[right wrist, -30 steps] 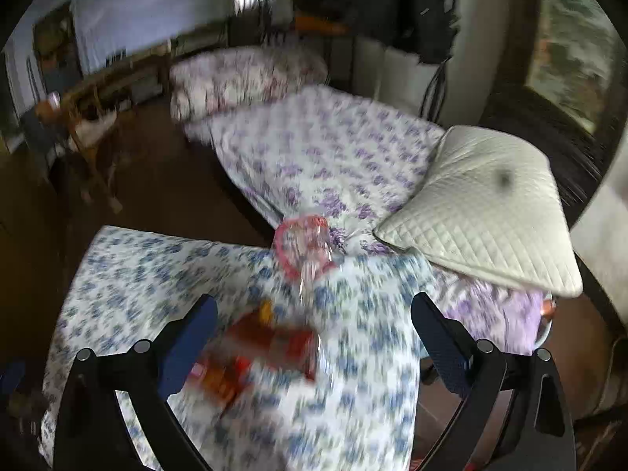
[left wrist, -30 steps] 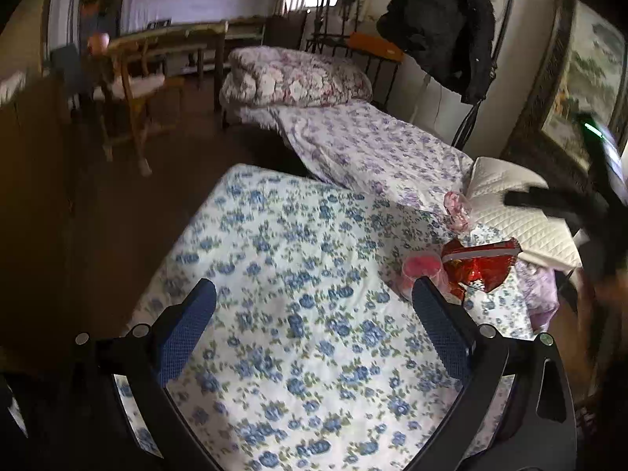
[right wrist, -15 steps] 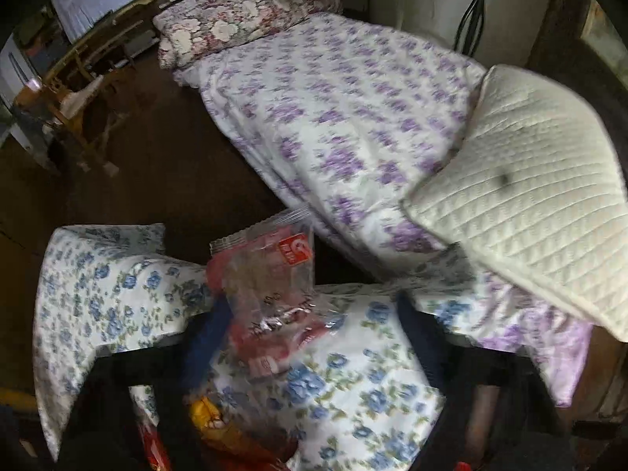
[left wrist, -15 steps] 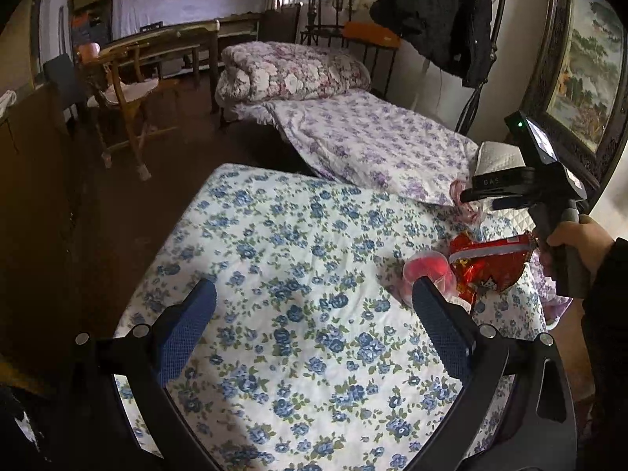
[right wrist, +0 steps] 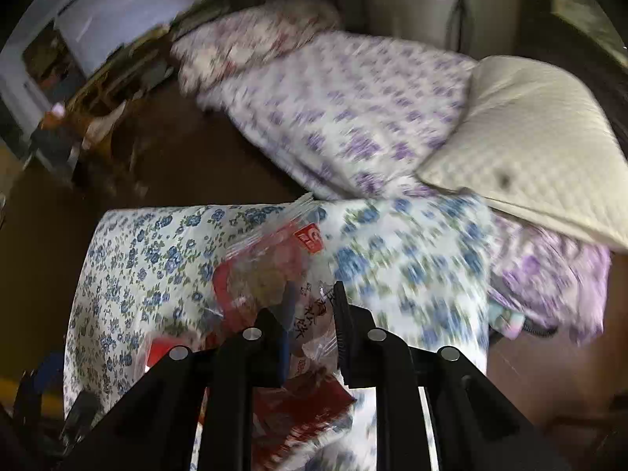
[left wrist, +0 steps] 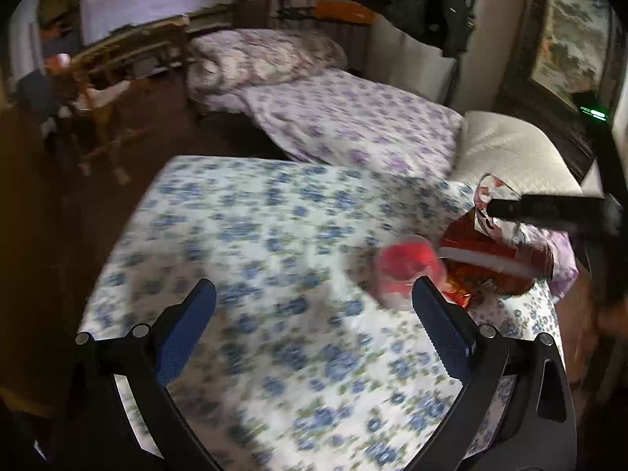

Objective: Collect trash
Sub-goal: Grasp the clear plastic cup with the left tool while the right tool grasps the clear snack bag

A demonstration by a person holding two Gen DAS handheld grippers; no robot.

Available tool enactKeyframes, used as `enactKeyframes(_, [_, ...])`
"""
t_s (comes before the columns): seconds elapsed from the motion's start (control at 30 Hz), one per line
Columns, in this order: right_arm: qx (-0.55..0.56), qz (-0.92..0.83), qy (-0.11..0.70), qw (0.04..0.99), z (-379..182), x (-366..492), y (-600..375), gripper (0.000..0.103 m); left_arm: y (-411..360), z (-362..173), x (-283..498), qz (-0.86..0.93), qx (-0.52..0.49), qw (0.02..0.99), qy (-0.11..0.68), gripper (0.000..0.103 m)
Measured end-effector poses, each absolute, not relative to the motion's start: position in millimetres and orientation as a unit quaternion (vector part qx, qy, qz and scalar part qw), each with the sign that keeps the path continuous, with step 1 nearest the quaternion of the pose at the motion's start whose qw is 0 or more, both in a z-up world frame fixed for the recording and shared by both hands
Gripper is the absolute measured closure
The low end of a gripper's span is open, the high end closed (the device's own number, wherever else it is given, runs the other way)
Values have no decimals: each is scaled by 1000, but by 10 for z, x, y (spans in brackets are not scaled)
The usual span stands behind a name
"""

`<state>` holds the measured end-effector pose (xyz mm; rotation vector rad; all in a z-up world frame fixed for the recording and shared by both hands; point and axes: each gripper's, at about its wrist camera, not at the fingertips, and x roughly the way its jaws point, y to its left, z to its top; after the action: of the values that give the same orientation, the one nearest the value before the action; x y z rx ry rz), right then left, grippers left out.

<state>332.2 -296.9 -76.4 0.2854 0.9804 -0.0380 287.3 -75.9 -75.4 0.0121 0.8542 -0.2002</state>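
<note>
Trash lies at the right end of a table with a blue-flowered cloth (left wrist: 255,235). In the right wrist view my right gripper (right wrist: 312,314) is shut on a clear plastic snack wrapper (right wrist: 274,271) with red print. A red foil bag (right wrist: 298,416) lies under it. In the left wrist view my left gripper (left wrist: 314,310) is open and empty above the cloth. A crumpled red-pink wrapper (left wrist: 408,271) lies by its right finger. The red foil bag (left wrist: 486,271) lies beyond, and my right gripper (left wrist: 510,208) holds the clear wrapper (left wrist: 486,196) above it.
A bed with a purple-flowered sheet (left wrist: 353,121) and a white quilted pillow (left wrist: 510,153) stands just behind the table. A wooden chair (left wrist: 98,117) and a desk are at the far left across dark floor. A framed picture (left wrist: 569,31) hangs on the right wall.
My right gripper has closed on the clear snack wrapper that was in front of it. My left gripper has moved right, closer to the red wrappers.
</note>
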Motion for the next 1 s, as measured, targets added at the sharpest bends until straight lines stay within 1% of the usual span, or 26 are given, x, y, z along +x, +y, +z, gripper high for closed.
enactKeyframes(0.13, [225, -45, 427, 875, -870, 2772, -2978, 83, -874, -841, 2974, -114, 12, 904, 412, 7])
enactKeyframes(0.27, [279, -64, 395, 873, -1053, 2403, -3040, 83, -931, -861, 3113, -156, -32, 896, 415, 7])
enactKeyframes(0.37, [279, -63, 388, 876, -1108, 2351, -3058, 83, -1073, -943, 3226, -166, -21, 888, 428, 7])
enactKeyframes(0.47, [268, -52, 387, 881, -1121, 2340, -3033, 81, -1213, -1176, 3337, -167, 5, 868, 467, 7])
enactKeyframes(0.57, [265, -32, 391, 881, -1137, 2367, -3002, 80, -1258, -1249, 3324, -160, 18, 871, 463, 7])
enactKeyframes(0.6, [264, -30, 391, 881, -1140, 2383, -3005, 79, -1249, -1244, 3318, -158, 15, 875, 457, 9])
enactKeyframes(0.63, [265, -28, 391, 881, -1142, 2402, -3000, 79, -1233, -1239, 3318, -159, 9, 877, 453, 18])
enactKeyframes(0.67, [271, -23, 391, 879, -1154, 2404, -3014, 79, -1213, -1231, 3323, -156, 5, 880, 448, 23])
enactKeyframes(0.73, [276, -18, 391, 878, -1158, 2397, -3014, 79, -1185, -1219, 3336, -154, -1, 883, 444, 50])
enactKeyframes(0.9, [283, -9, 383, 879, -1144, 2396, -3030, 79, -1120, -1136, 3279, -149, -15, 889, 432, 49])
enactKeyframes(1.0, [284, -7, 375, 882, -1116, 2390, -3035, 79, -1036, -966, 3186, -155, -33, 892, 423, 49])
